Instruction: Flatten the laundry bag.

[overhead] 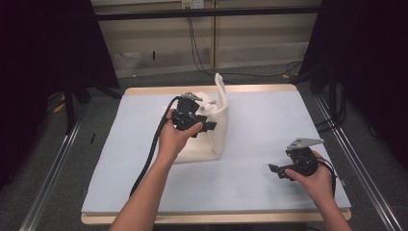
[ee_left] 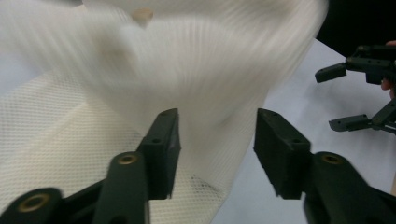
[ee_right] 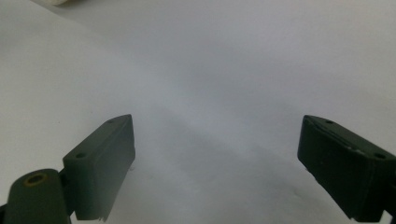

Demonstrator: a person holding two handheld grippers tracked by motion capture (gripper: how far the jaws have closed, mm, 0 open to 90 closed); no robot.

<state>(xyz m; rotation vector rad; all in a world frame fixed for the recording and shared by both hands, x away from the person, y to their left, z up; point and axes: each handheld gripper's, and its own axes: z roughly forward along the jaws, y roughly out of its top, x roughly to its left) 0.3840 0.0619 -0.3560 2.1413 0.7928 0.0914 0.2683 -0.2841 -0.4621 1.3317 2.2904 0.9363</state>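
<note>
A white mesh bag [overhead: 208,144] stands at the middle of the table, one strap [overhead: 221,87] sticking up at its far side. My left gripper [overhead: 208,126] hovers over the bag's top, pointing right. In the left gripper view its jaws [ee_left: 217,135] stand apart, with blurred mesh fabric [ee_left: 196,70] just beyond them and no pad pressing on it. My right gripper [overhead: 278,170] rests low near the table's front right, pointing left, open and empty. In its own view the jaws [ee_right: 215,163] gape over the bare sheet. The left gripper view also shows the right gripper [ee_left: 356,98].
A pale sheet [overhead: 269,120] covers the wooden table [overhead: 144,90]. A black cable [overhead: 151,149] trails from the left gripper along the forearm. Metal rails [overhead: 53,168] run along both sides of the table, and dark curtains stand beyond them. Cables lie on the floor behind.
</note>
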